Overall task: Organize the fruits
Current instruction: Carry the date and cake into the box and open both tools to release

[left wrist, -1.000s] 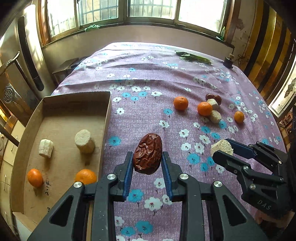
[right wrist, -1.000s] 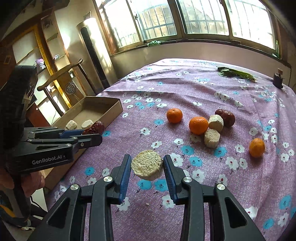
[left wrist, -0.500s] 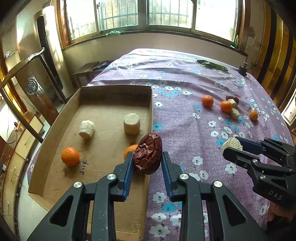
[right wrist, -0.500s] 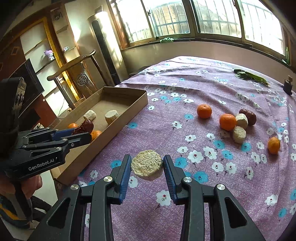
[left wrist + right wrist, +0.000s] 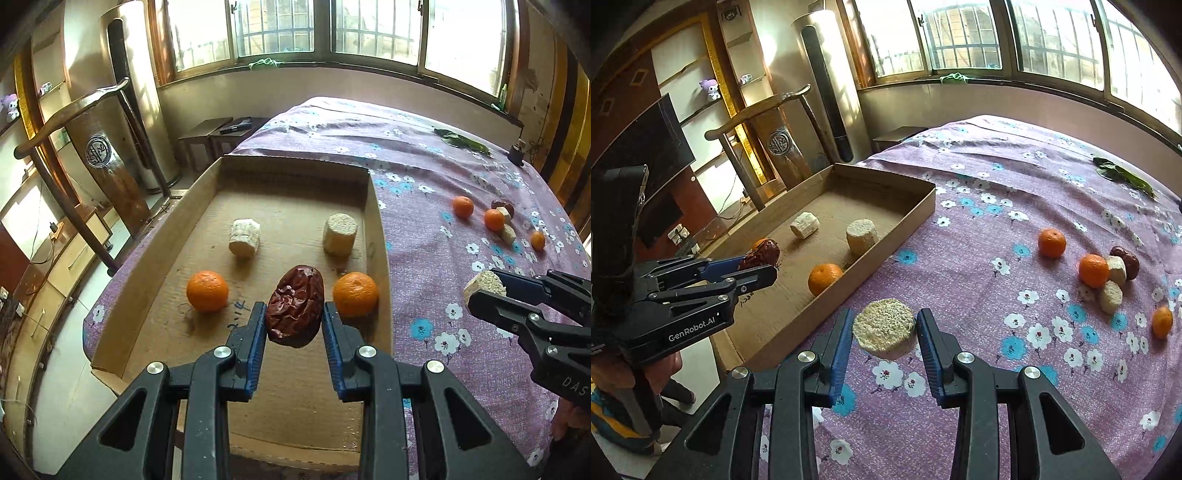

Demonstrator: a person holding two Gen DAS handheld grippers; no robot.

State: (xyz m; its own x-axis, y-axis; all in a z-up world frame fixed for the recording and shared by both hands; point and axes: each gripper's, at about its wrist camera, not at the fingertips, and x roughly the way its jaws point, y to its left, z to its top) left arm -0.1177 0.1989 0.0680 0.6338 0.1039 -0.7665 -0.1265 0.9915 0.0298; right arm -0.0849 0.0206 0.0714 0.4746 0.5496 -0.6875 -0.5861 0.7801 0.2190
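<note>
**Over the cardboard tray: date in your left gripper, pale chunk in your right**

Above the shallow brown cardboard tray [image 5: 373,221] your left gripper [image 5: 295,325] is clamped on a wrinkled dark-red date [image 5: 295,306], its blue pads pressing both sides. The date hangs over the tray's near half, between two round orange tangerines [image 5: 207,291] [image 5: 355,294] lying on the tray floor. Farther in on that floor sit two pale cylindrical chunks [image 5: 243,236] [image 5: 340,234], well apart from each other.

Your right gripper [image 5: 884,330] is clamped on a pale, rough-faced round chunk [image 5: 884,328]. It hangs outside the tray, just beside its right wall, over the purple tablecloth with white and blue flowers [image 5: 979,288].

Well to the right of the tray, a loose group of fruit lies on the cloth: one tangerine [image 5: 1051,242] alone, another [image 5: 1093,270] touching a pale chunk [image 5: 1117,269], a second pale chunk [image 5: 1110,297] just in front, a dark-red date [image 5: 1126,258] behind them, and a small tangerine [image 5: 1162,322] farthest from the tray. A green leaf [image 5: 1123,175] lies far beyond the tray near the cloth's far edge.
</note>
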